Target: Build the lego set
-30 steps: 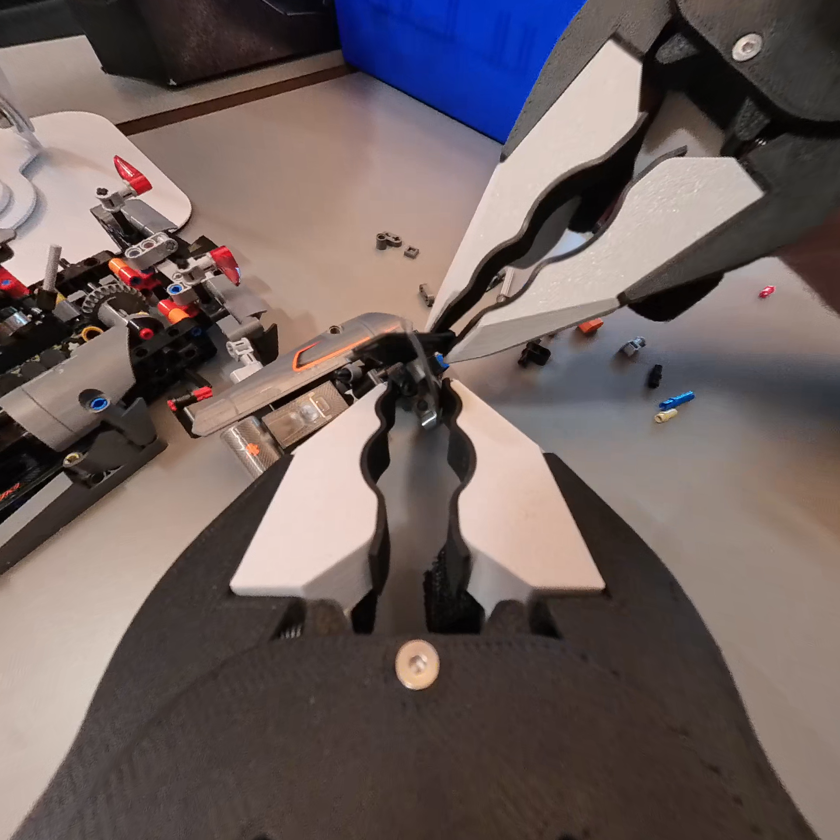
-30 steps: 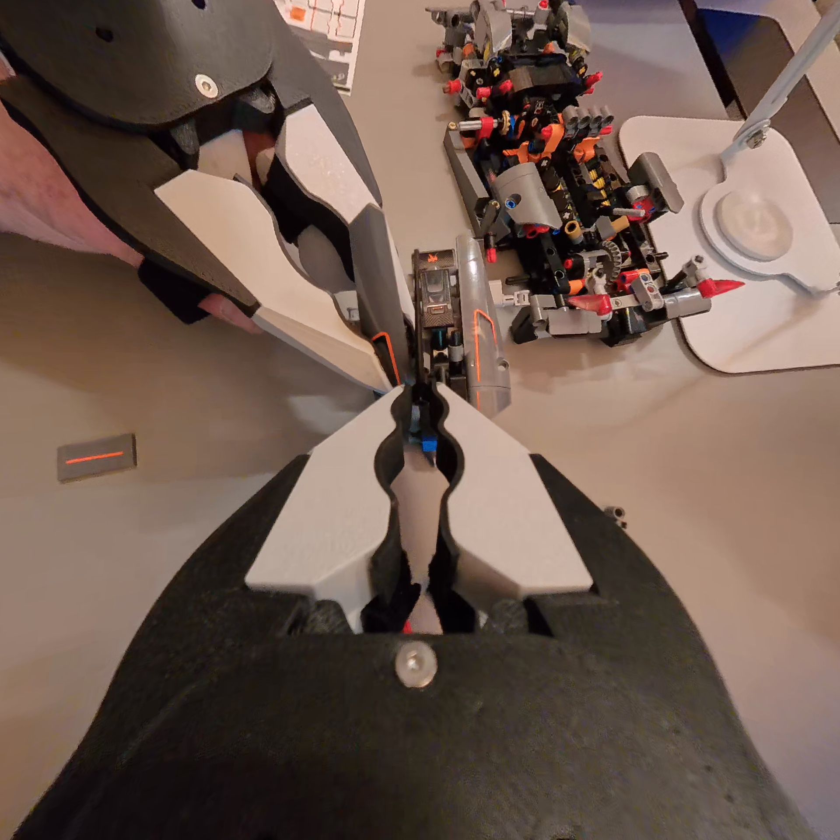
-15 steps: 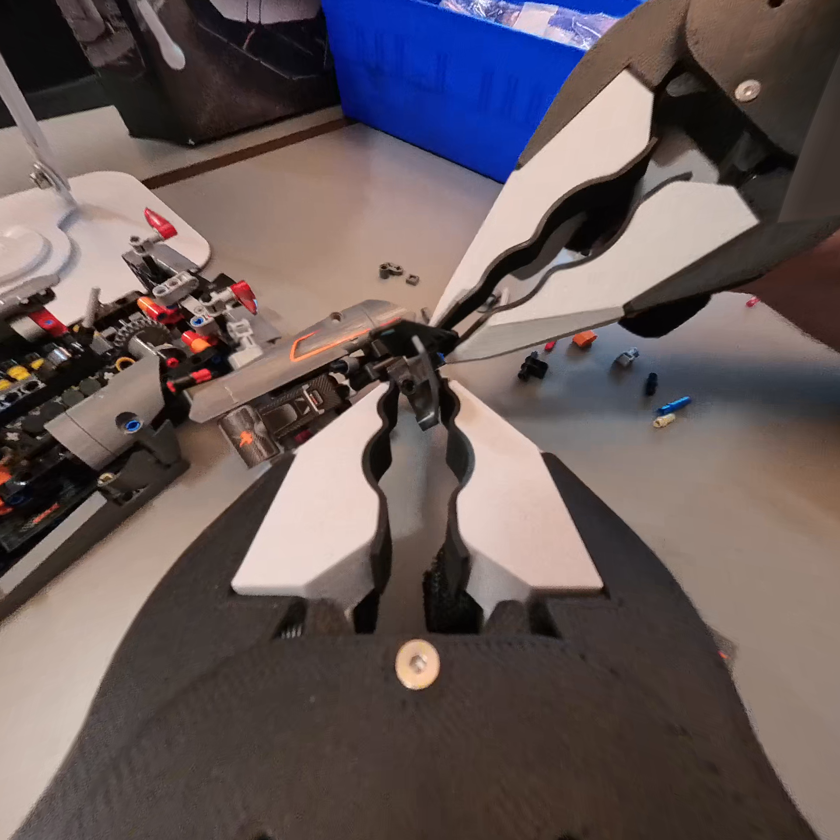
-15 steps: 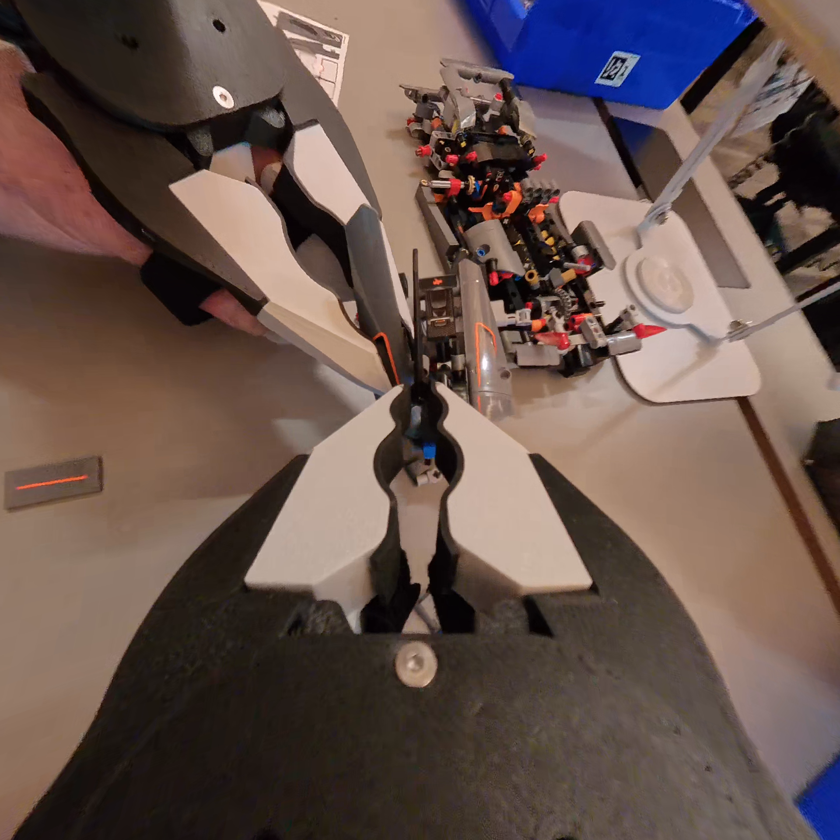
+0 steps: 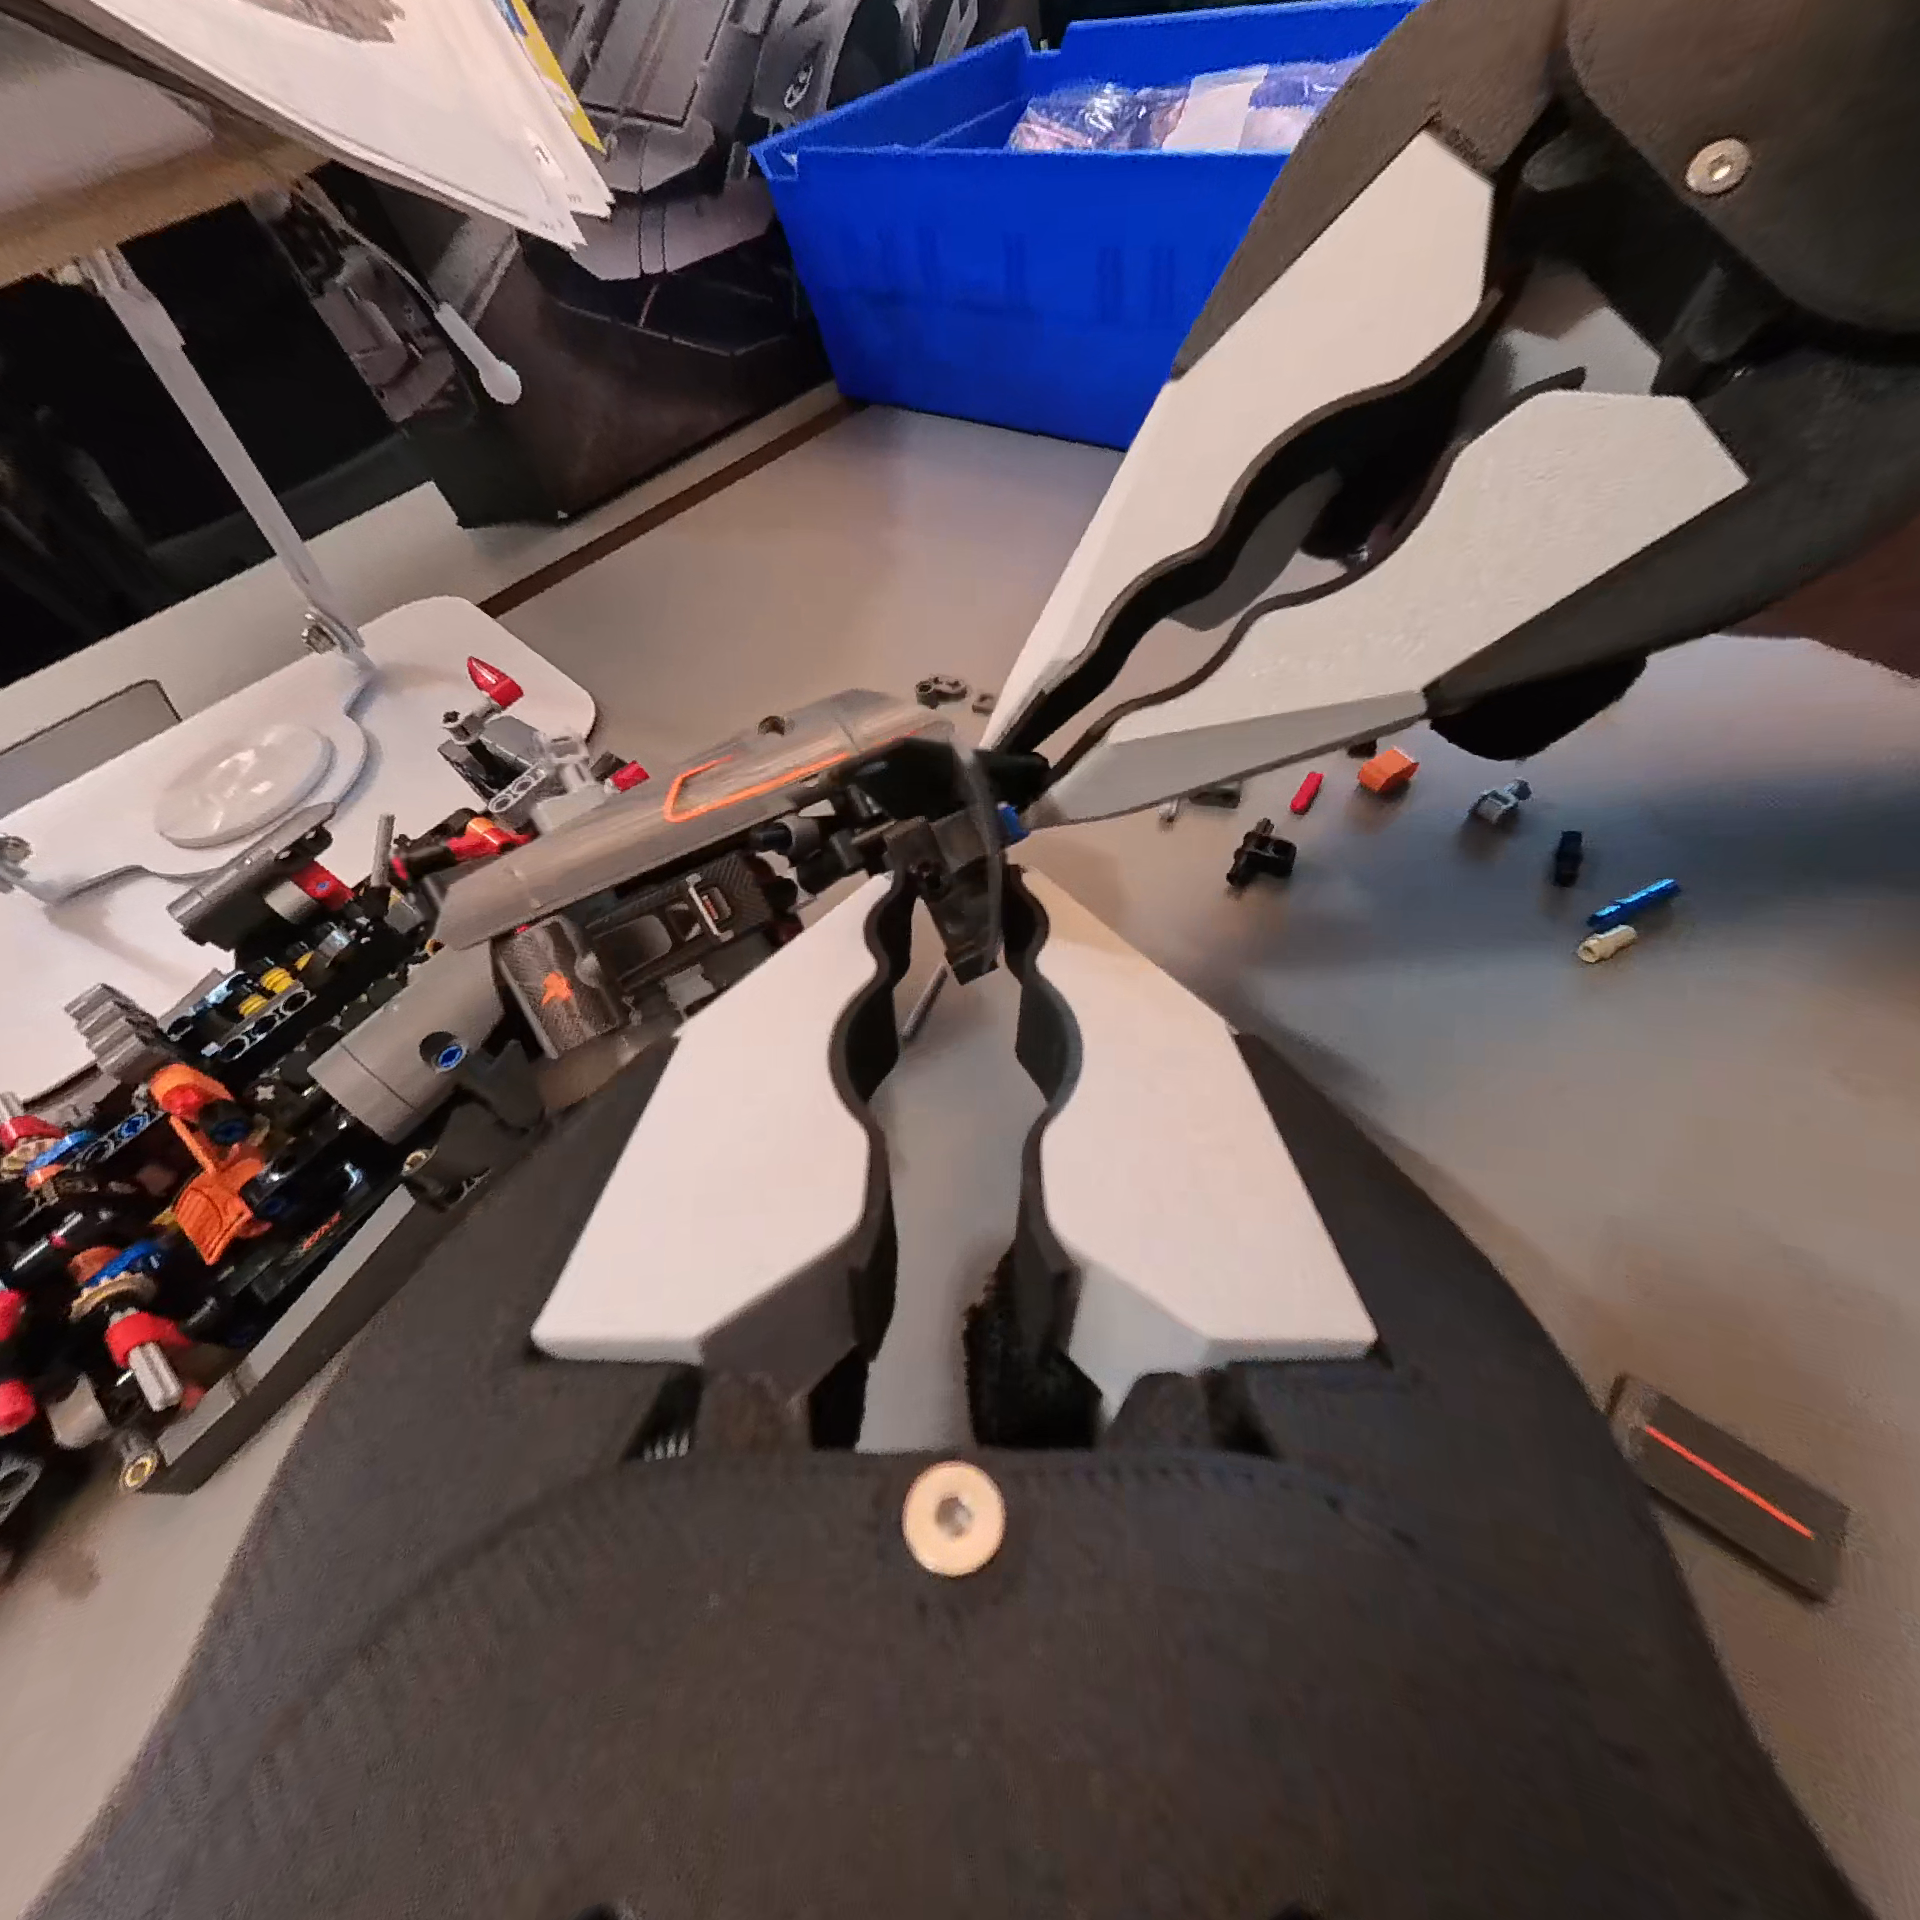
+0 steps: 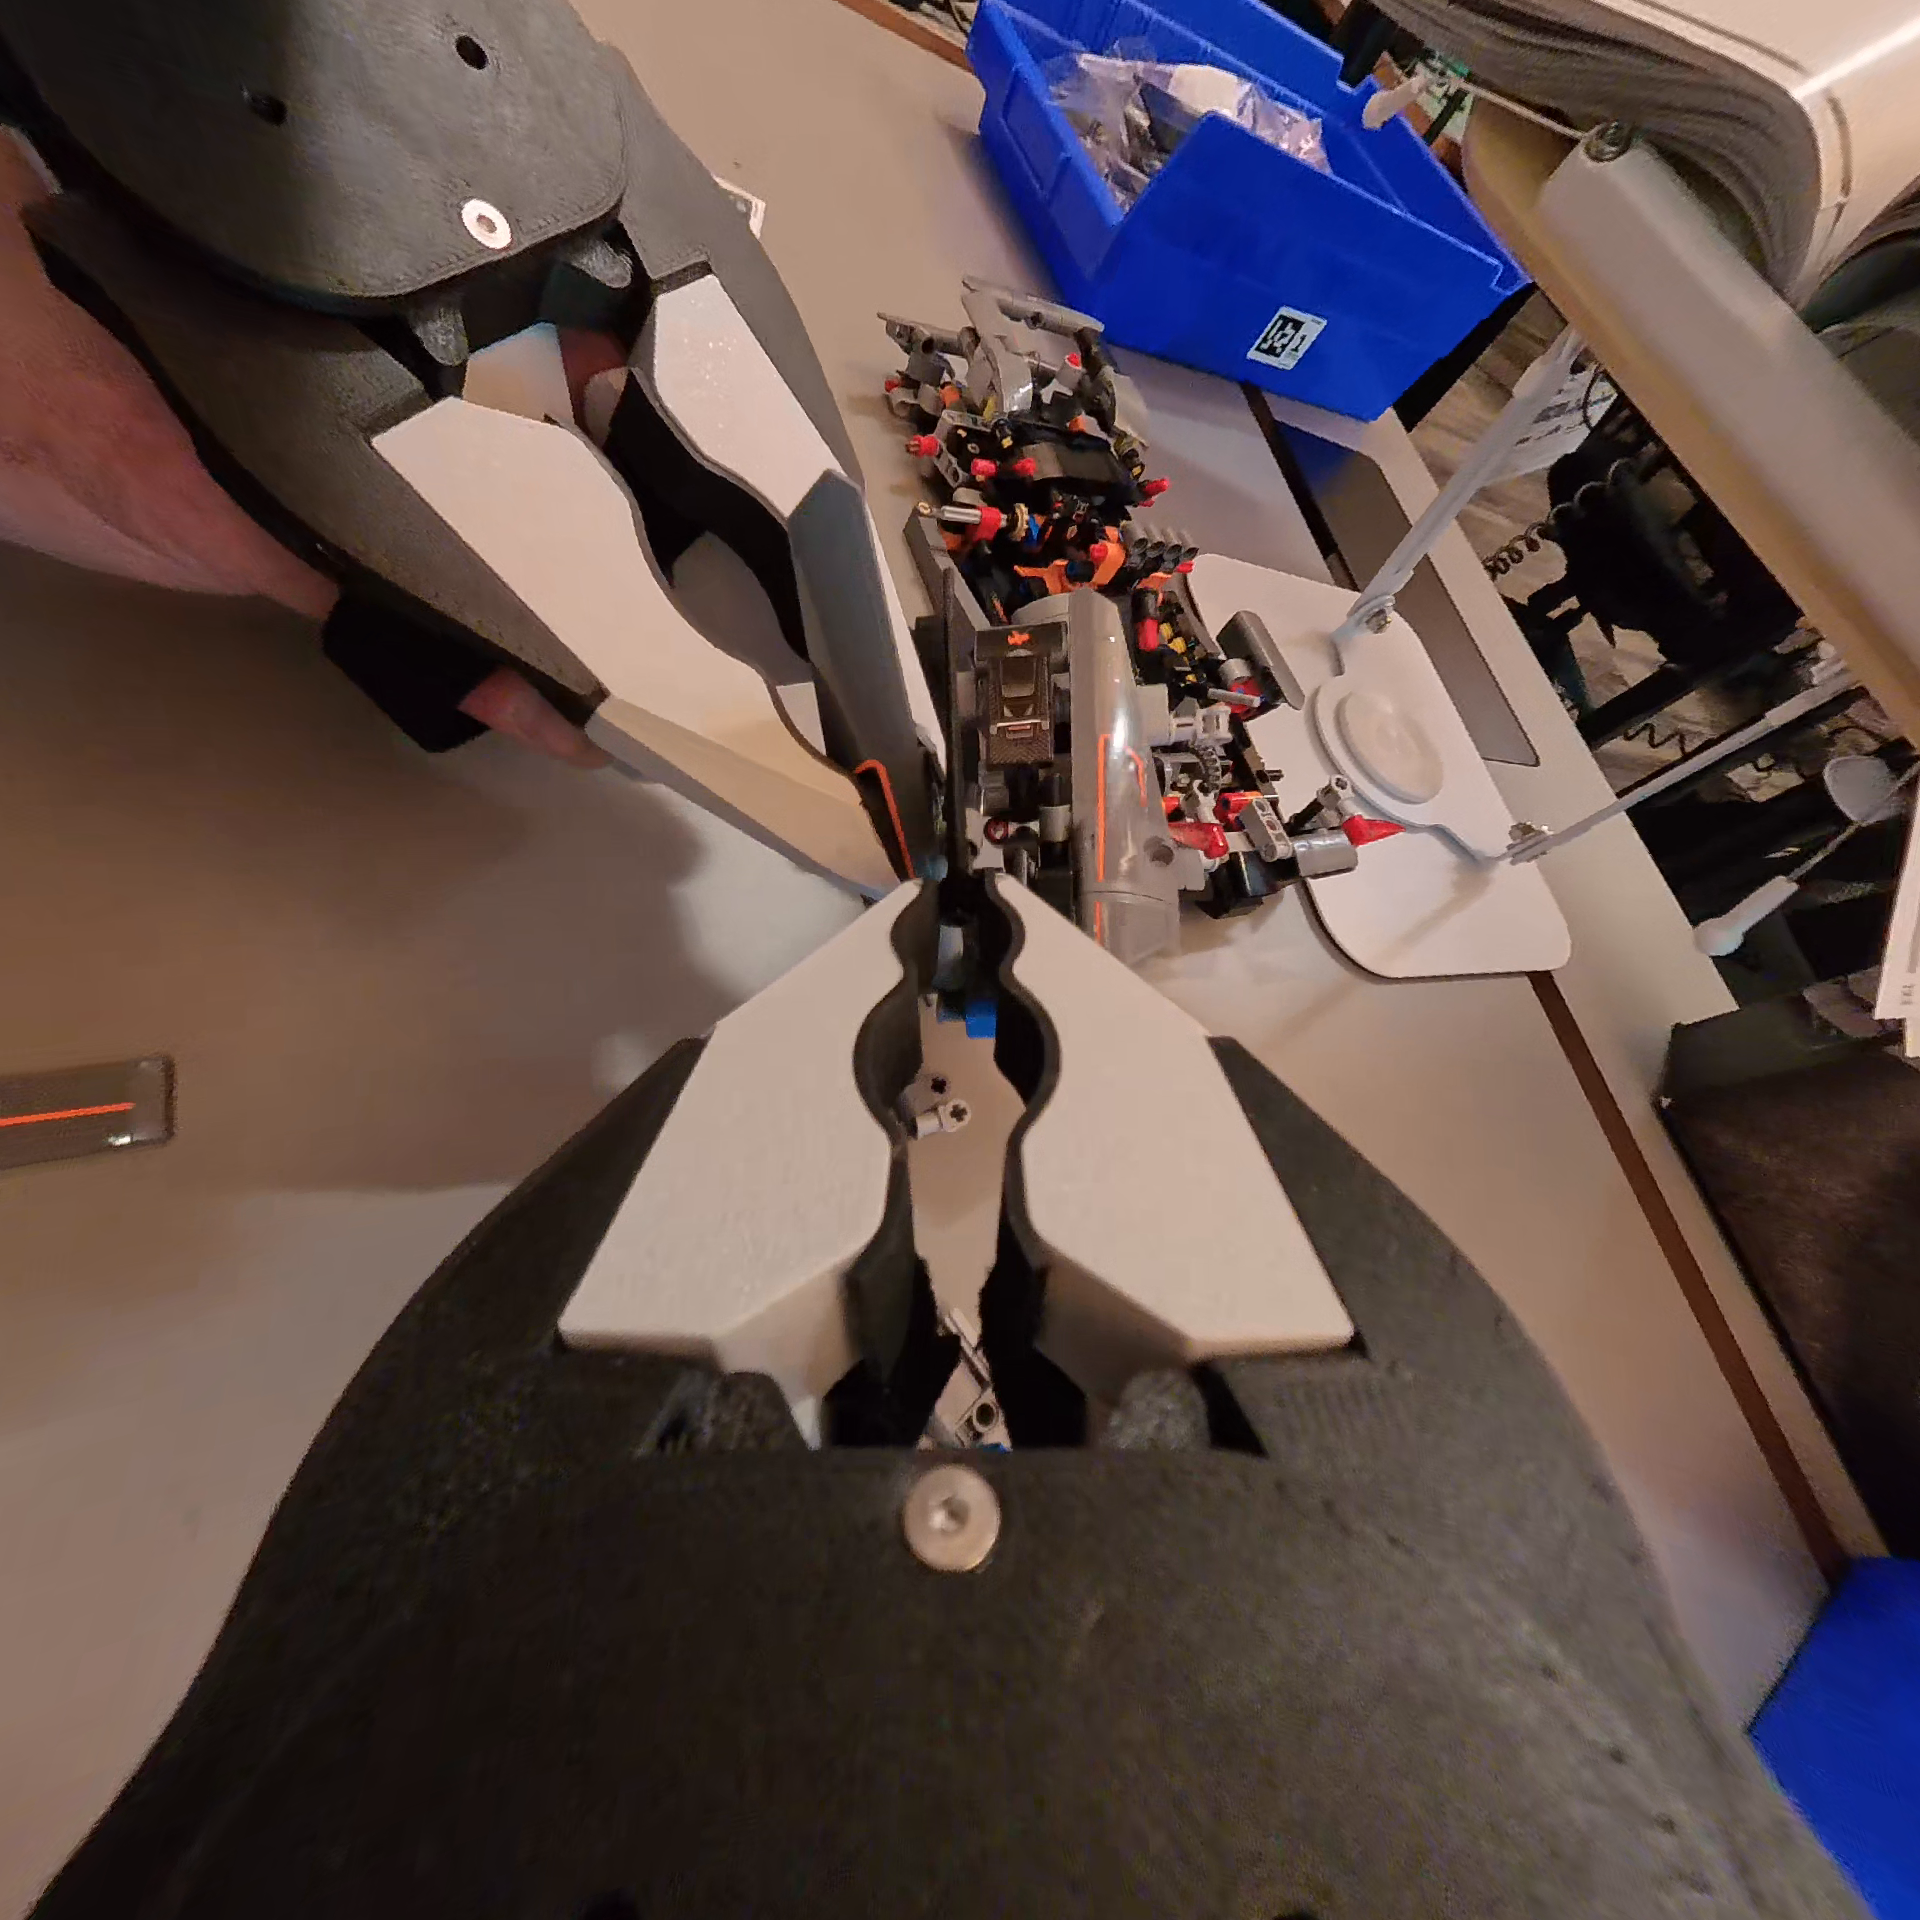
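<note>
Lego subassembly (image 5: 727,831): grey body panels with orange trim lines and a black curved front piece, held at mid-frame in the left wrist view, clear of the counter; in the right wrist view (image 6: 1039,748) it runs upward from the fingertips at centre.
Counter (image 5: 1507,1091): pale grey surface filling most of both views.
Lego chassis (image 5: 187,1143): larger dark build with red, orange and blue pins, lower left of the left wrist view; upper centre (image 6: 1039,468) in the right wrist view, lying behind the held subassembly.
Blue bin (image 5: 987,260): top centre, holding clear bags; upper right (image 6: 1299,208) in the right wrist view.
White stand base (image 5: 260,748): left edge, just beside the chassis.
Left hand-held gripper (image 5: 951,914): clenched on the black front piece of the subassembly; seen from the upper left (image 6: 883,862) in the right wrist view.
Right hand-held gripper (image 6: 956,904): fingers pinched on the same front end, around a small blue part; comes in from the upper right (image 5: 1023,779) of the left wrist view.
Loose pieces (image 5: 1455,821): small orange, red, blue and black parts scattered at right.
Dark tile (image 5: 1725,1486): flat, with an orange line, lower right.
Hard to make out: the exact contact points, hidden between the fingertips; the chassis is cut off at the left edge.
</note>
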The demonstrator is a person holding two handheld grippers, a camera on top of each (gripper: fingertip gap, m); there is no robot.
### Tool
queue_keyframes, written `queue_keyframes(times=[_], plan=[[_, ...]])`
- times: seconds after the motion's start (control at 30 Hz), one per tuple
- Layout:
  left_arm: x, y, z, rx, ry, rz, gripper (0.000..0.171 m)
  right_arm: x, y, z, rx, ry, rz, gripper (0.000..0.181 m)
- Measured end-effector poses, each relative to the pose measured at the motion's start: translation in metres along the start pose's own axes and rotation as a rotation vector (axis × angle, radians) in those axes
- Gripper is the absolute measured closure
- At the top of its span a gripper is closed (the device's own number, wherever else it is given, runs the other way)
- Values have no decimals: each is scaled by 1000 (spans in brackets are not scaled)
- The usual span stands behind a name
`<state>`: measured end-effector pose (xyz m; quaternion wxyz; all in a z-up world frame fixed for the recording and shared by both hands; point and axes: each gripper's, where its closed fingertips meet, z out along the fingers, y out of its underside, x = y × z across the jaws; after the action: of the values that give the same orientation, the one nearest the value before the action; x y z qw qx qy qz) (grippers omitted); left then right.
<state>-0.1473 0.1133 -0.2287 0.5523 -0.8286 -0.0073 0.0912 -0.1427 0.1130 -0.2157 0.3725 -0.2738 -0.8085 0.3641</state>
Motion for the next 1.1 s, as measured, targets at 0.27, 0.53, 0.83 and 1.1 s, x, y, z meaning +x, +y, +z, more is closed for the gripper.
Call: queue_keyframes(times=[0.27, 0.53, 0.83, 1.1], plan=[[-1, -6, -2, 27, -38, 54, 156, 2, -5, -3, 14, 56, -42, 177], [-3, -9, -4, 35, -97, 164, 157, 3, -8, -4, 24, 87, -51, 177], [-7, -8, -4, -8, -176, 274, 157, 3, -6, -2, -59, 124, -53, 177], [-13, -4, -3, -65, -243, 355, 157, 5, -3, 3, -135, 172, -46, 177]])
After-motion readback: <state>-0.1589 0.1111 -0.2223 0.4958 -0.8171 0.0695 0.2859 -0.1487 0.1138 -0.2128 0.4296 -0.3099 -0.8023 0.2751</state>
